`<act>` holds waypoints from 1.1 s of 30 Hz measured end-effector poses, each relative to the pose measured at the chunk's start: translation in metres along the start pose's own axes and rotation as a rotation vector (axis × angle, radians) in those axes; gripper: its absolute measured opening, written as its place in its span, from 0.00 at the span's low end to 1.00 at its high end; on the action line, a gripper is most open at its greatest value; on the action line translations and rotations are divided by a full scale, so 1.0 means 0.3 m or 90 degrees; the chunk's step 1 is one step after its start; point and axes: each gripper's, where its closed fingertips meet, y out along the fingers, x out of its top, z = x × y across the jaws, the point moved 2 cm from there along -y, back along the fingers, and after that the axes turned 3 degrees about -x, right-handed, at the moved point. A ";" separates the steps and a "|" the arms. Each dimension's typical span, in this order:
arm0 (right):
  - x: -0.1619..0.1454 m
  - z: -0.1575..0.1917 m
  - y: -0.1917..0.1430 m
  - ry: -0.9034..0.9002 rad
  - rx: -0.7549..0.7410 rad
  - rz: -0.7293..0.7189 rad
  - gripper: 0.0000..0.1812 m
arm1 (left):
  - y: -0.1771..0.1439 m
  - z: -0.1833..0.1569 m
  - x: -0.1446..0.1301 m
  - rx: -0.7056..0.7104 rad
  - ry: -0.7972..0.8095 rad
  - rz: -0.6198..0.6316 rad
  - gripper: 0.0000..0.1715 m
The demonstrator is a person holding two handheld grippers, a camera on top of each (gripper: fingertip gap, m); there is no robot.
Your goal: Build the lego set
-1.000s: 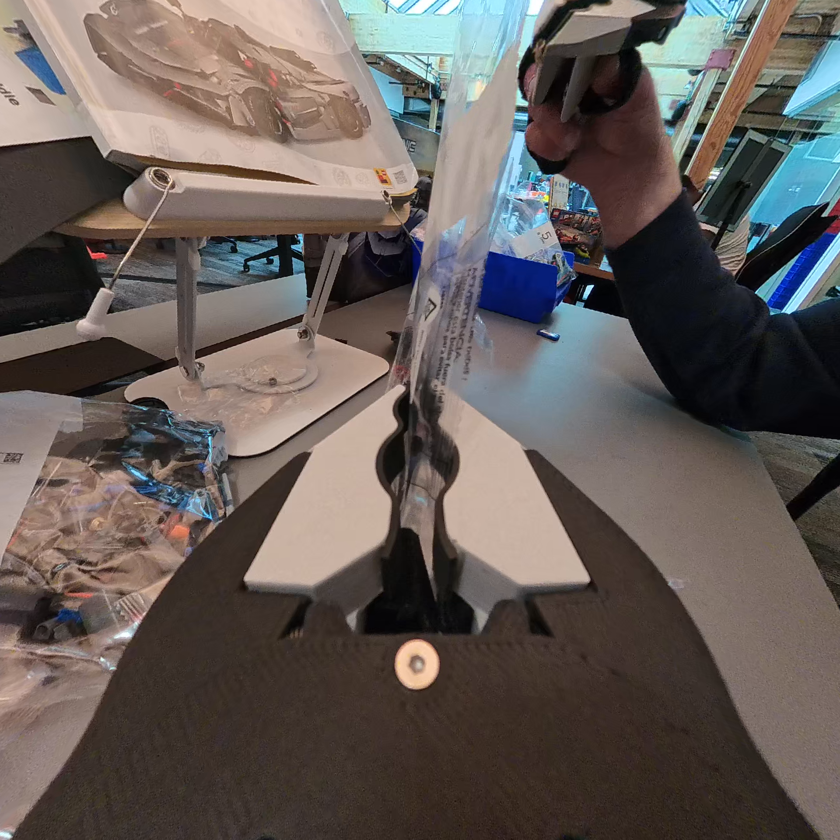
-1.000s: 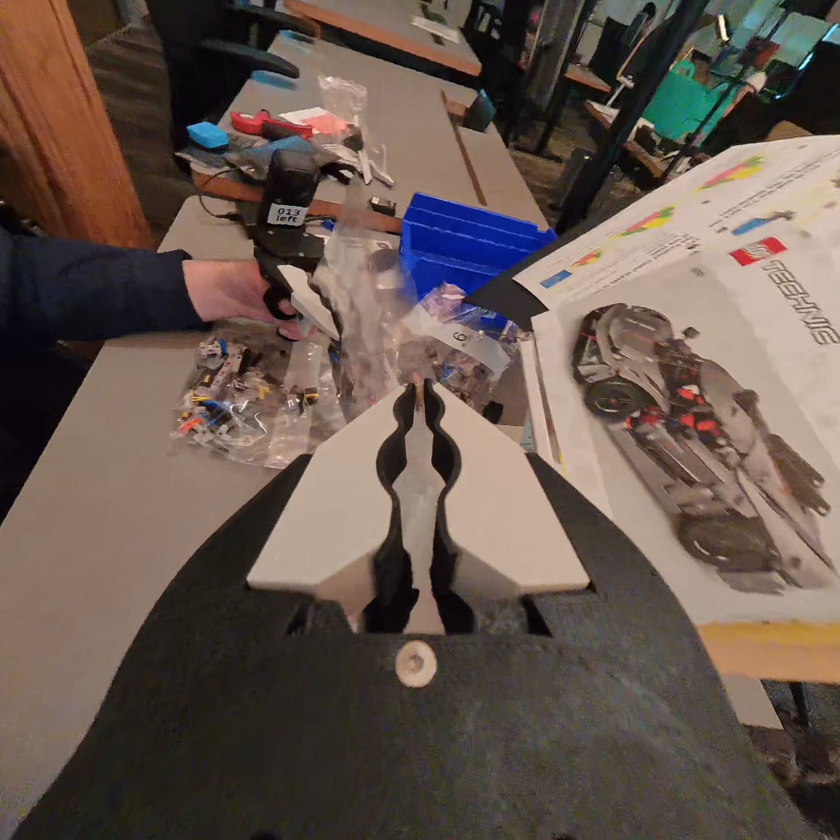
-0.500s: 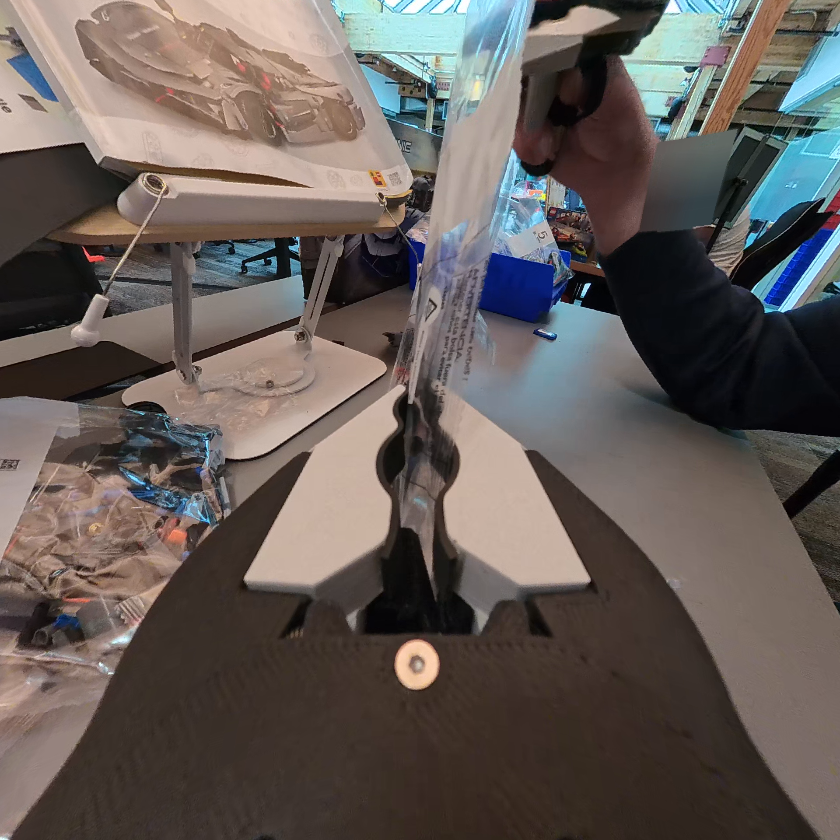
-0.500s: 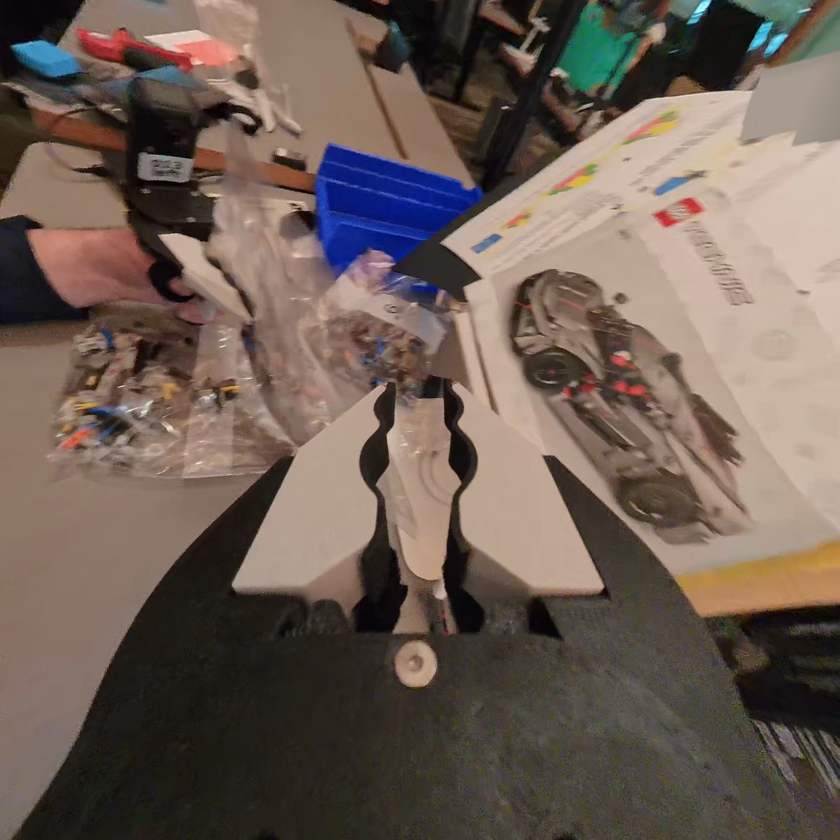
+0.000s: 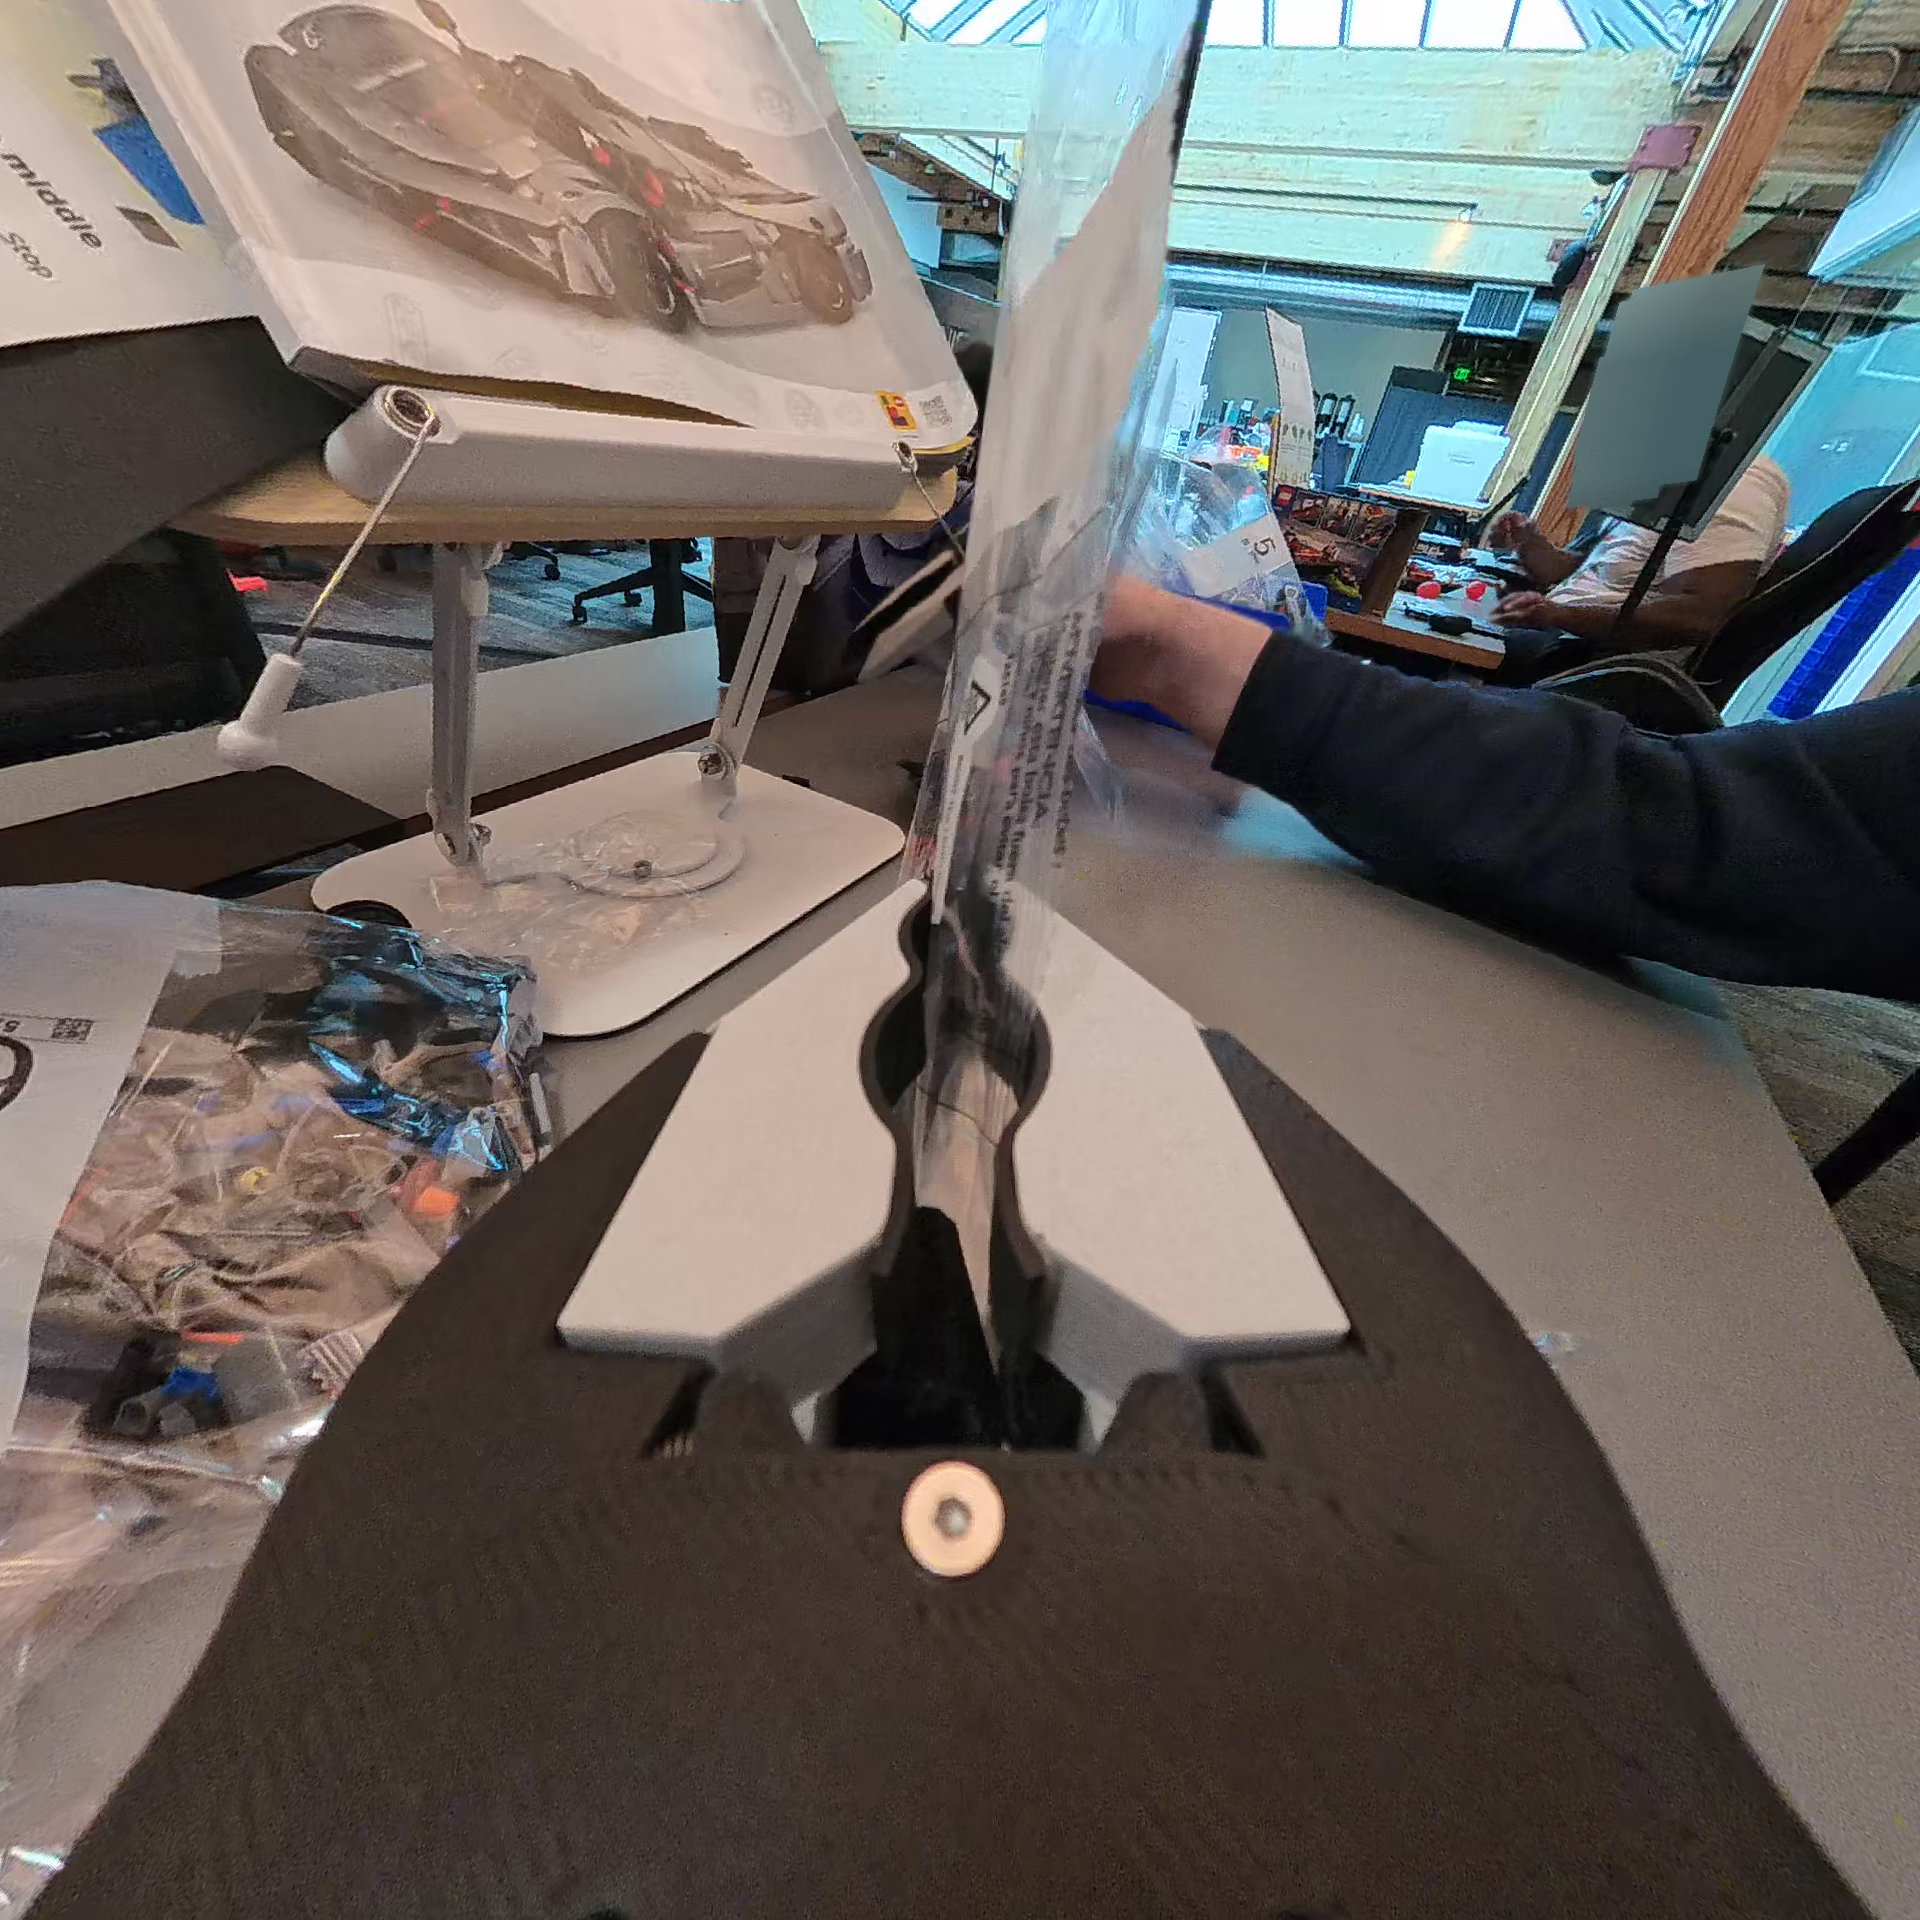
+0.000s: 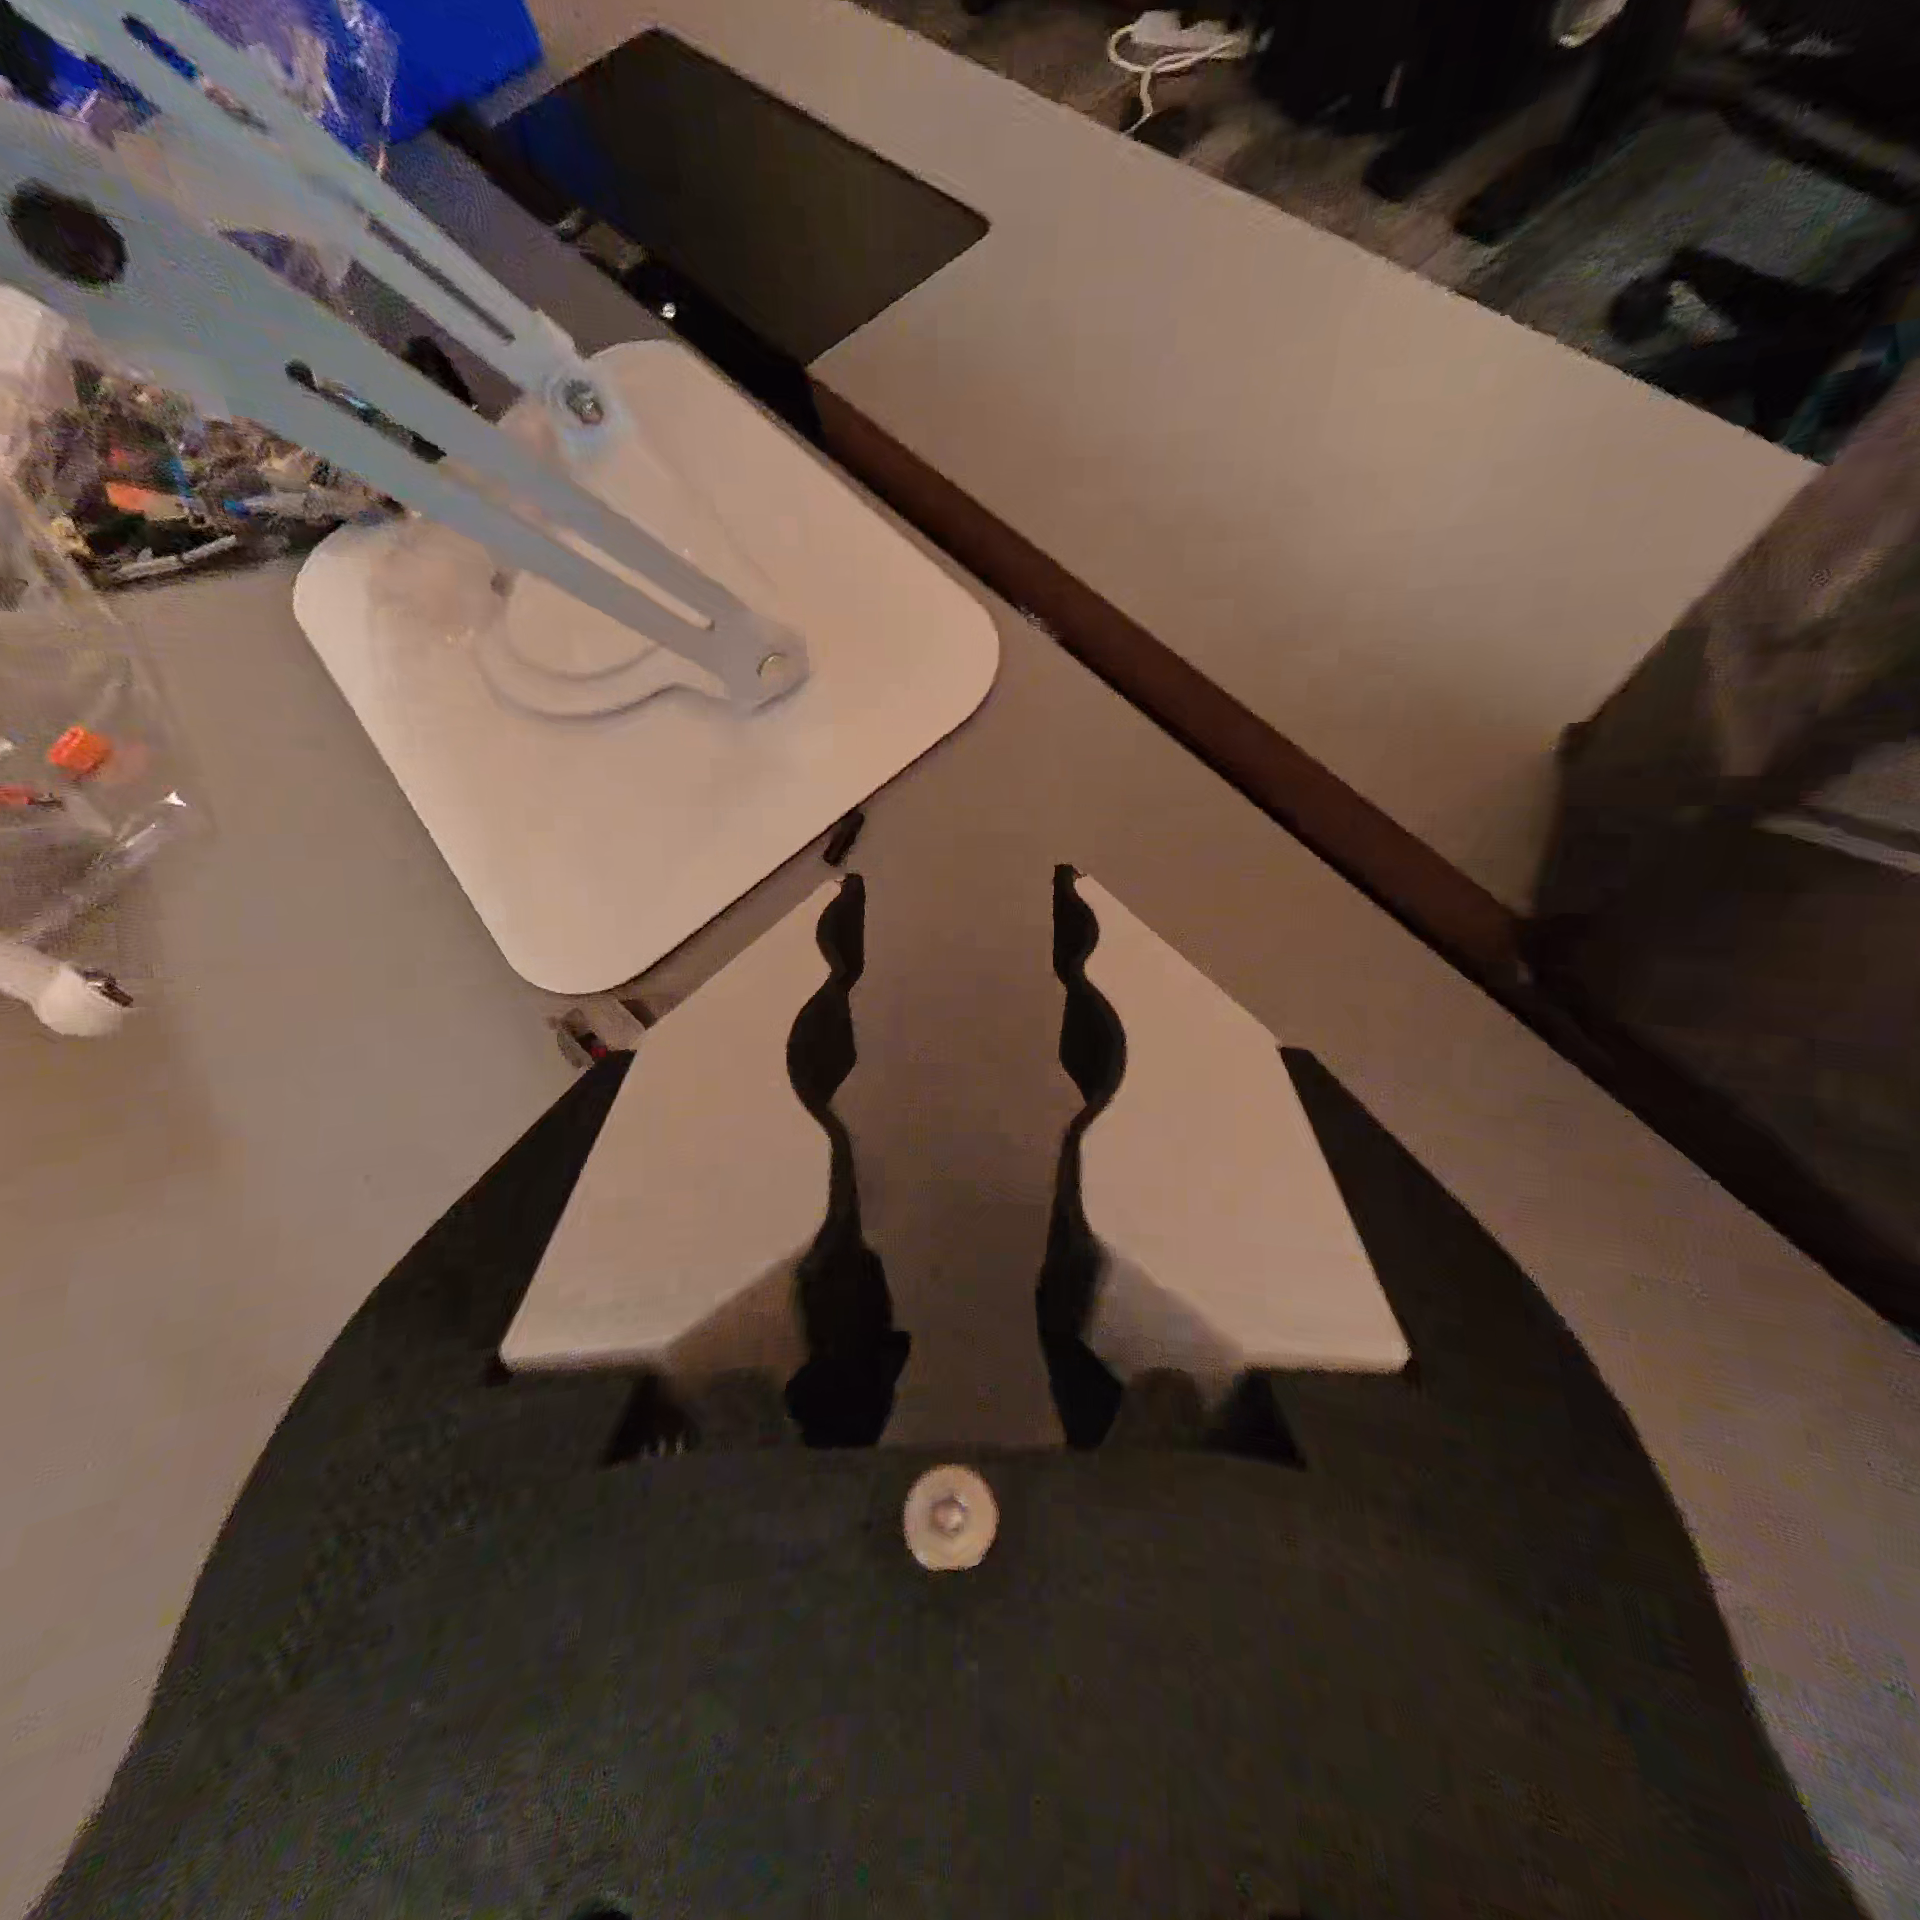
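My left gripper (image 5: 961, 914) is shut on a clear plastic bag (image 5: 1070, 436) that stands upright from between its fingers, above the grey table (image 5: 1403, 1091). Several bags of lego parts (image 5: 260, 1143) lie at the left of the left wrist view. The instruction booklet with a car picture (image 5: 561, 197) rests on a white stand (image 5: 613, 883). My right gripper (image 6: 954, 883) is open and empty, low over the table beside the stand's base (image 6: 665, 748). The hand and dark sleeve (image 5: 1558, 810) that hold it reach across behind the bag; the right gripper itself is hidden there.
A blue bin (image 6: 436, 52) shows at the top left of the right wrist view, bags of parts (image 6: 94, 644) at its left edge. A dark gap between tables (image 6: 1195, 707) runs diagonally, with a black box (image 6: 1766, 790) at the right. A person sits at a far table (image 5: 1662, 561). My hands' fingertips stand some 40 centimetres from each other.
My right gripper has let go of the bag's top, opened, and swung down to the table by the stand. The left gripper still holds the bag upright.
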 end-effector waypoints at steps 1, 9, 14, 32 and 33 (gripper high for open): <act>-0.007 0.019 0.034 -0.011 0.010 0.005 0.19 | -0.001 0.000 0.000 0.000 0.000 0.000 0.01; -0.061 0.091 0.176 -0.046 0.011 0.092 0.20 | 0.000 -0.005 0.001 -0.003 0.002 0.001 0.01; -0.064 0.079 0.208 -0.068 -0.039 0.096 0.18 | -0.001 -0.004 0.002 -0.002 0.003 0.001 0.01; -0.050 0.024 0.130 -0.019 -0.026 0.049 0.01 | -0.004 -0.001 0.003 0.000 0.002 -0.001 0.01; -0.044 0.014 0.111 -0.020 -0.032 0.048 0.00 | -0.004 -0.002 0.003 -0.001 0.002 -0.001 0.01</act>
